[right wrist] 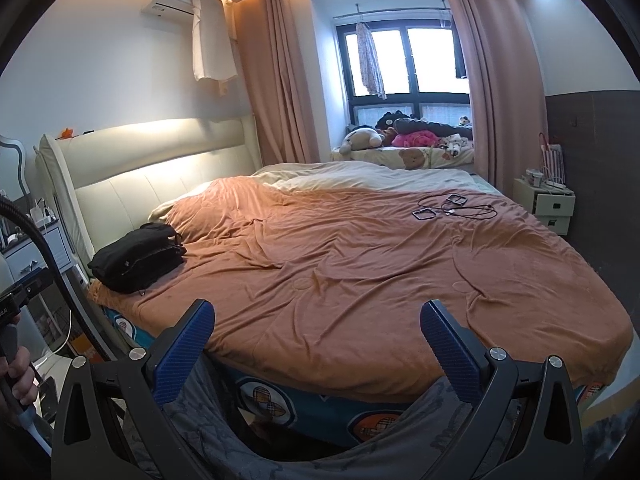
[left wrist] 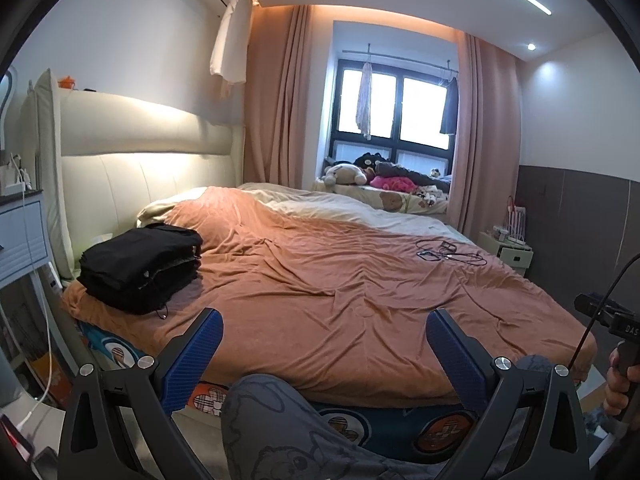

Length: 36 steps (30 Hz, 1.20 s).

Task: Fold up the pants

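Across the bed our orange cover lies bare; folded black pants sit stacked near the headboard. We hold left gripper and right gripper spread wide, empty. Fetch the next pair, lay it flat.

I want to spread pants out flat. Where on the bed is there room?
The orange blanket is bare across its middle and near edge, between the black folded stack on the left and the cables far right. Those two corners are crowded.
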Each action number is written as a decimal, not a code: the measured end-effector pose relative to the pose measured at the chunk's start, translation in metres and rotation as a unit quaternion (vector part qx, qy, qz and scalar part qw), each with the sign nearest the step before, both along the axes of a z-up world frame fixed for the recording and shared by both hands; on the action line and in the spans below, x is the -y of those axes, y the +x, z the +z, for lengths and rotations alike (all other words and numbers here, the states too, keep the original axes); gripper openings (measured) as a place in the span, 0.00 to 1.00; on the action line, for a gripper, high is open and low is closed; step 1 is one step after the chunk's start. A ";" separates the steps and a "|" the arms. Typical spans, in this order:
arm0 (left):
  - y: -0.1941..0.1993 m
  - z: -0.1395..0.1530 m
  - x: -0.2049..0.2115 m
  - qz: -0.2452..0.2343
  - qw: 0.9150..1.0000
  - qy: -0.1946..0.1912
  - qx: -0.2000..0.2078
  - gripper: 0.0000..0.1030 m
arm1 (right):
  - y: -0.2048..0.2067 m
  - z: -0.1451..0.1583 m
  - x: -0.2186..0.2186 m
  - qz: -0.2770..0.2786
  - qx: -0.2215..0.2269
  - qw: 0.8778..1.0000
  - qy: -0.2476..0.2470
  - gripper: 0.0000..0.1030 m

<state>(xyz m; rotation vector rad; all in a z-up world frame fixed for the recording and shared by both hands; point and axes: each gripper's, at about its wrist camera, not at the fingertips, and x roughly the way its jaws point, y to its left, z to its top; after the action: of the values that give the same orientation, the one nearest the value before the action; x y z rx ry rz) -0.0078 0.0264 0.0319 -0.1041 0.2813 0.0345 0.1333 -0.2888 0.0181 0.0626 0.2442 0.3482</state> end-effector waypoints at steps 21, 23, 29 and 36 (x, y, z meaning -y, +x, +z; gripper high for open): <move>0.002 -0.003 0.003 0.000 1.000 0.002 -0.003 0.99 | 0.000 0.002 0.009 -0.008 0.007 1.000 -0.003 1.00; 0.002 -0.003 0.003 -0.001 1.000 0.001 -0.003 0.99 | 0.001 0.002 0.010 -0.008 0.006 1.000 -0.003 1.00; 0.002 -0.004 0.004 0.000 1.000 0.002 -0.002 1.00 | 0.003 0.002 0.012 -0.006 0.005 1.000 -0.004 1.00; 0.002 -0.005 0.001 0.001 1.000 0.001 -0.006 1.00 | 0.007 0.002 0.015 -0.004 0.001 1.000 -0.001 1.00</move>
<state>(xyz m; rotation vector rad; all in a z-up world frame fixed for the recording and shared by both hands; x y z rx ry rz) -0.0057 0.0251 0.0271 -0.1016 0.2922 0.0371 0.1401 -0.3035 0.0198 0.0604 0.2419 0.3392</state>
